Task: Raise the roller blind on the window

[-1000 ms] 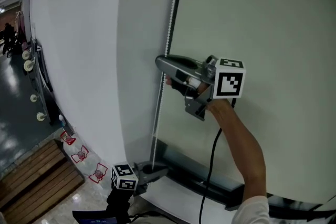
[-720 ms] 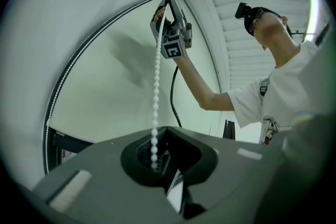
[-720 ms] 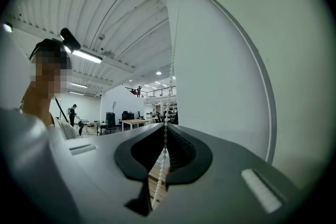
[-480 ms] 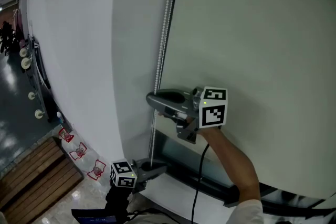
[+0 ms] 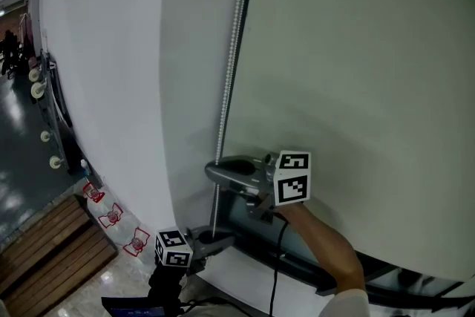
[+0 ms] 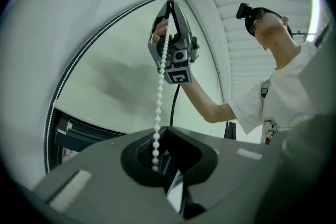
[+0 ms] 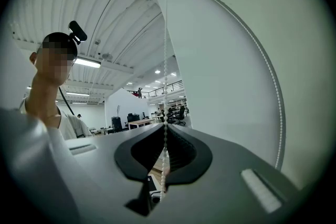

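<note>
The pale roller blind [image 5: 356, 70] covers the window. Its white bead chain [image 5: 231, 63] hangs along the blind's left edge. My right gripper [image 5: 211, 173] is low on the chain, pointing left, shut on the beads. In the right gripper view the chain [image 7: 166, 60] runs straight up out of the closed right gripper [image 7: 166, 126]. Below it, my left gripper [image 5: 226, 240] is shut on the chain's lower end. From the left gripper view the chain [image 6: 159, 107] rises taut from the left gripper [image 6: 166, 131] to the right gripper [image 6: 170, 8] above.
A white curved wall [image 5: 104, 85] stands left of the blind. A dark window frame [image 5: 304, 256] runs under the blind, just below my right hand. A black cable [image 5: 276, 271] hangs from the right gripper. Far below at left lie wooden planks [image 5: 44, 256].
My right gripper has come down along the chain from mid-height to just above the dark frame. The left gripper has stayed in place.
</note>
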`<control>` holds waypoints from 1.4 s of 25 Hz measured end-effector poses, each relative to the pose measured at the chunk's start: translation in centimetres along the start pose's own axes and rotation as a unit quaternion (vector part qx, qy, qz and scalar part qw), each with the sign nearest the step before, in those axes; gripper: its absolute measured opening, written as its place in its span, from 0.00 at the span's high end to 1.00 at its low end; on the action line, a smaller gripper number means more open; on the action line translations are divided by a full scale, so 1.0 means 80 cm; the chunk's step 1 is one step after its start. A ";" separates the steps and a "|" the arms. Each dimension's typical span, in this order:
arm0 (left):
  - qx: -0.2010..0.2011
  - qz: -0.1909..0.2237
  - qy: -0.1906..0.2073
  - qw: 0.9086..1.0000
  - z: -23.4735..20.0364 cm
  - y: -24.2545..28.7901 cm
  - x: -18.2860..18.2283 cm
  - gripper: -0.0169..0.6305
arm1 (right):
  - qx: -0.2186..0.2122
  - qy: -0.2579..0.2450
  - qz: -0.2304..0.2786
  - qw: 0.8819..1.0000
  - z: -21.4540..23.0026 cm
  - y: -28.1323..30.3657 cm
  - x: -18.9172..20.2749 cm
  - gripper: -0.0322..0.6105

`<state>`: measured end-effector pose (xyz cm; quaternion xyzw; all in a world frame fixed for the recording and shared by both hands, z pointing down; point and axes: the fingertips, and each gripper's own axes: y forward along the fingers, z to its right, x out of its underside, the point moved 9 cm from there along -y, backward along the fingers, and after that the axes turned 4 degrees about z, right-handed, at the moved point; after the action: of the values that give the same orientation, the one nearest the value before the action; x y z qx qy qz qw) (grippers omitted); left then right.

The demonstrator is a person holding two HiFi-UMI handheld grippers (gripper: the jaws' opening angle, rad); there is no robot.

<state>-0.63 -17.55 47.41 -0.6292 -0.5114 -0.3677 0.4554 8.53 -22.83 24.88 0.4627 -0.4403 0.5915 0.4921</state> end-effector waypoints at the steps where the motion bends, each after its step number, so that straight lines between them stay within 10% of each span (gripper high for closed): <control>1: -0.001 0.000 0.000 1.000 0.000 0.001 -0.003 0.98 | -0.001 0.004 0.000 1.000 0.000 0.000 0.001 0.94; 11: 0.001 0.000 0.012 1.000 -0.003 0.003 -0.014 0.98 | -0.006 -0.046 0.001 0.999 -0.006 -0.003 -0.007 0.92; 17: 0.002 -0.004 0.012 1.000 -0.005 -0.006 0.009 0.98 | -0.001 -0.060 0.024 0.998 0.008 -0.002 -0.007 0.67; 30: 0.000 0.002 0.006 1.000 0.021 0.008 -0.024 0.98 | 0.016 -0.159 0.095 0.983 -0.016 0.003 -0.251 0.71; 35: -0.002 0.001 0.010 1.000 0.012 0.002 0.000 0.98 | 0.015 -0.179 0.100 0.979 -0.022 0.004 -0.258 0.76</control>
<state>-0.48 -16.67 47.10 -0.6271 -0.5055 -0.3744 0.4594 9.84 -24.76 4.28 0.5218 -0.5567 0.5520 0.3364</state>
